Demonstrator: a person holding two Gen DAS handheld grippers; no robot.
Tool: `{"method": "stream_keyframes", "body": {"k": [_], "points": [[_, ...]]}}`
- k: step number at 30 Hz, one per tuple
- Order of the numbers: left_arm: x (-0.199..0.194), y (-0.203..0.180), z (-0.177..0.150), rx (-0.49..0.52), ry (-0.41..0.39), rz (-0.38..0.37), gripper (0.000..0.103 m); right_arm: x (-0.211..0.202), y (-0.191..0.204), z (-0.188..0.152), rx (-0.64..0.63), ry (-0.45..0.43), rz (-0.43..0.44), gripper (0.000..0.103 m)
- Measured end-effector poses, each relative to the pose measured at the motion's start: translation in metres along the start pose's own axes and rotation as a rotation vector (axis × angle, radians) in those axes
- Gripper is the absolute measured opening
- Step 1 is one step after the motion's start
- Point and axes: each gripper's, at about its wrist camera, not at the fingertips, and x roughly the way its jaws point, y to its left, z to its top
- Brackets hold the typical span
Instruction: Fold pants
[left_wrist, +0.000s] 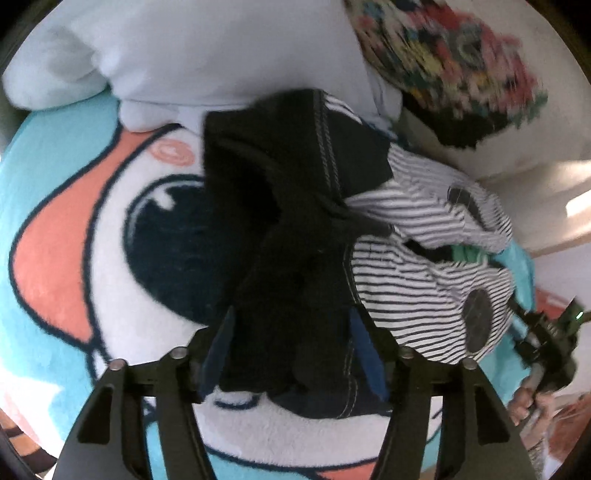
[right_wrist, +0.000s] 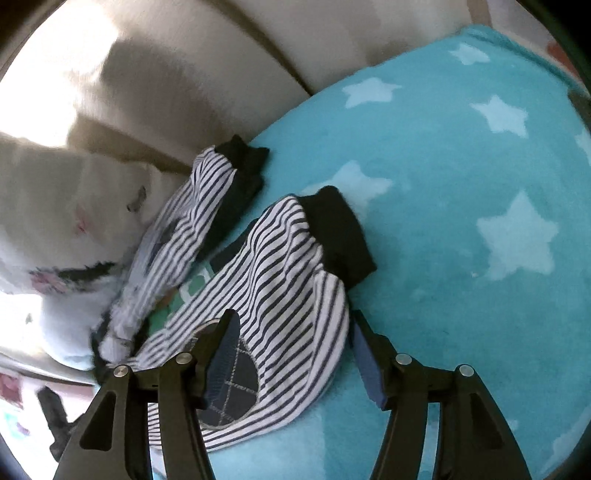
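Across the plush turquoise blanket (right_wrist: 461, 177) (pale stars, a cartoon eye) we see the striped knit pants (right_wrist: 280, 266) sprawled, their black waistband bunched between our left gripper (left_wrist: 291, 354) fingers, while our right gripper (right_wrist: 291, 354) gapes around one patched leg.

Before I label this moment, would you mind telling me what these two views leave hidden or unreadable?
- Left wrist view: whether the left gripper has shut on the pants' black waistband; bunched cloth fills the jaws and hides the contact.
- Left wrist view: the floral pillow pattern is blurred.
- Right wrist view: the green item between the striped legs is mostly covered.
- Right wrist view: the left edge is overexposed and blurred.
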Motion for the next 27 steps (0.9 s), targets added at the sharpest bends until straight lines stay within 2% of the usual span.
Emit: {"method": "stream_keyframes", "body": {"k": [1, 2, 3, 4, 5, 6, 7, 16, 21, 22, 24, 27], "points": [[0.001, -0.006, -0.001, 0.028, 0.002, 0.034, 0.059, 0.002, 0.005, 0.0, -0.022, -0.011, -0.024, 0.065], [0.001, -0.01, -0.002, 0.047, 0.007, 0.055, 0.051, 0.005, 0.01, 0.002, -0.033, -0.012, -0.035, 0.064], [0.002, -0.011, -0.002, 0.057, 0.015, 0.061, 0.027, 0.006, 0.014, 0.002, -0.047, -0.014, -0.049, 0.061], [0.001, -0.011, -0.002, 0.067, 0.029, 0.061, 0.019, 0.006, 0.018, 0.004, -0.055, -0.008, -0.059, 0.04], [-0.002, -0.011, -0.003, 0.068, 0.032, 0.054, 0.018, 0.01, 0.021, 0.006, -0.058, 0.007, -0.061, 0.014], [-0.007, -0.009, -0.004, 0.066, 0.029, 0.044, 0.015, 0.013, 0.021, 0.006, -0.053, 0.028, -0.051, 0.012], [-0.011, -0.007, -0.004, 0.062, 0.031, 0.034, 0.011, 0.014, 0.021, 0.005, -0.042, 0.03, -0.043, 0.012], [-0.056, 0.013, -0.015, 0.021, 0.006, -0.052, 0.011, -0.011, 0.032, -0.013, -0.069, 0.051, 0.007, 0.009], [-0.052, 0.01, -0.019, 0.005, 0.027, -0.066, 0.01, -0.018, 0.04, -0.036, -0.096, 0.076, 0.018, 0.009], [-0.053, 0.01, -0.02, 0.007, 0.028, -0.06, 0.005, -0.02, 0.041, -0.04, -0.103, 0.082, 0.019, 0.009], [-0.055, 0.013, -0.024, 0.011, 0.021, -0.037, 0.005, -0.025, 0.042, -0.048, -0.112, 0.09, 0.022, 0.009], [-0.063, 0.027, -0.029, -0.014, 0.016, -0.045, 0.0, -0.03, 0.04, -0.058, -0.101, 0.098, 0.035, 0.008]]}}
